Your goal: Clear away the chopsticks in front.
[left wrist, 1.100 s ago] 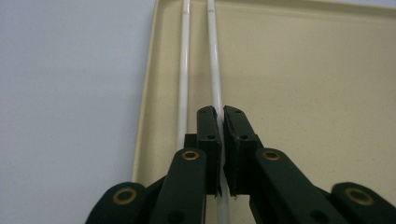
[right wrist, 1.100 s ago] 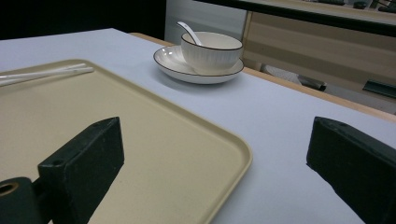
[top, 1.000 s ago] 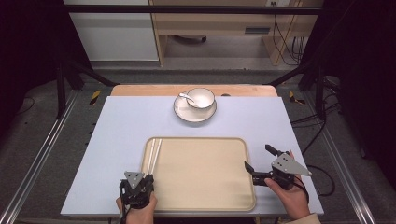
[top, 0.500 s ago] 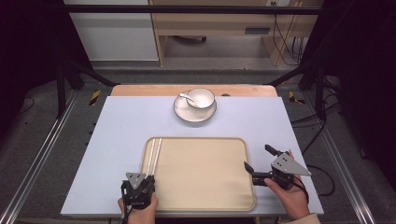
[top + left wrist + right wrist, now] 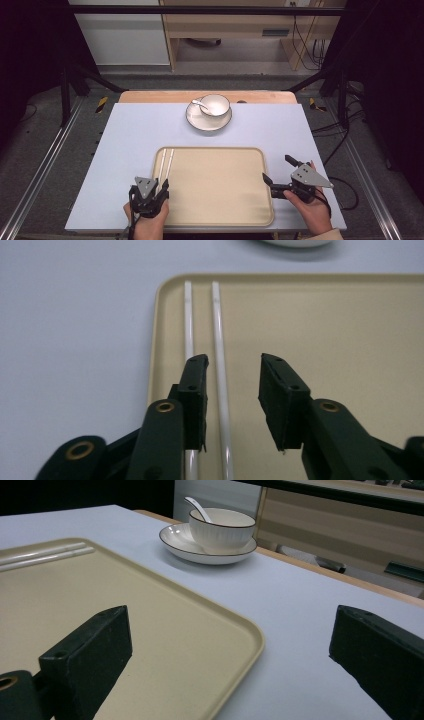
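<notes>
Matt beige plastic tray (image 5: pixel 215 185); glossy white ceramic bowl (image 5: pixel 215 105); smooth chopsticks (image 5: pixel 217 340)

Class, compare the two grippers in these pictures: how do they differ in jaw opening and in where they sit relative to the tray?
The right gripper has its jaws spread wide; the left gripper has its jaws only partly open. The left gripper sits over the tray's near left part, jaws around one of the white chopsticks; the right gripper straddles the tray's right rim. Both are black, hand-held, and hold nothing.

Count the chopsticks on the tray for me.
2. Both chopsticks lie side by side along the tray's left edge; the left gripper, jaws open, sits over their near ends.
</notes>
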Motion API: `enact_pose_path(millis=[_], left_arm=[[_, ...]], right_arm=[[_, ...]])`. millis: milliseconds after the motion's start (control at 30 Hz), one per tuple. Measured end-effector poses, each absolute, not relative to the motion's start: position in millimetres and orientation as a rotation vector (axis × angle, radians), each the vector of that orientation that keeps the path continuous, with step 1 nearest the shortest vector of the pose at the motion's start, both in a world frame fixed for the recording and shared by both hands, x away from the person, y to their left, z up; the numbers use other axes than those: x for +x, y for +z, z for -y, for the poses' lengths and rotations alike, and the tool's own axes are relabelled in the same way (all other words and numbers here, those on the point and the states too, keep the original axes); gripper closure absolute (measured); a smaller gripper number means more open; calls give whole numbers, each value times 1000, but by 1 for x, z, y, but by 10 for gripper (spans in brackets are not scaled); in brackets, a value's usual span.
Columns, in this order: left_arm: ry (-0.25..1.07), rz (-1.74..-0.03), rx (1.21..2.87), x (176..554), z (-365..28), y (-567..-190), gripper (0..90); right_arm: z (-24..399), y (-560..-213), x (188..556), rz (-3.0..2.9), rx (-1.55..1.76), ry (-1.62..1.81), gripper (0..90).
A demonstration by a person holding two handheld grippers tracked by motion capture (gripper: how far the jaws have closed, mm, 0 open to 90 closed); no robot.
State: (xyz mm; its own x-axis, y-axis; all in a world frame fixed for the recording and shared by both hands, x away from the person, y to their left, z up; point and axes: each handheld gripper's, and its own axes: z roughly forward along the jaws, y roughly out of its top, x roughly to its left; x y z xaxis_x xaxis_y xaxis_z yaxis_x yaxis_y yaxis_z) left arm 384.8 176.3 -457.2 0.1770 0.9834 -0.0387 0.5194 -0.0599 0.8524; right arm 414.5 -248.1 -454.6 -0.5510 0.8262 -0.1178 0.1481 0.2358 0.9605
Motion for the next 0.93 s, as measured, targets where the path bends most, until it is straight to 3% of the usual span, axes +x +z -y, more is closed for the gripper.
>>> enact_pose_path(millis=[100, 300, 533, 700, 933], left_arm=[[828, -1376, 1720, 400, -186, -447, 556], [872, -1279, 1760, 429, -224, -430, 366], [818, -1082, 1791, 436, -273, -431, 195], [737, -1029, 1687, 432, -306, -440, 64], [697, -1019, 1584, 423, -331, -444, 47]], right_arm=[[251, -455, 416, -1861, 911, 1340, 35], [259, -456, 418, -1846, 941, 1308, 34], [265, -457, 420, -1827, 955, 1291, 32], [270, -458, 420, -1810, 974, 1273, 32], [270, -459, 422, -1805, 994, 1267, 32]])
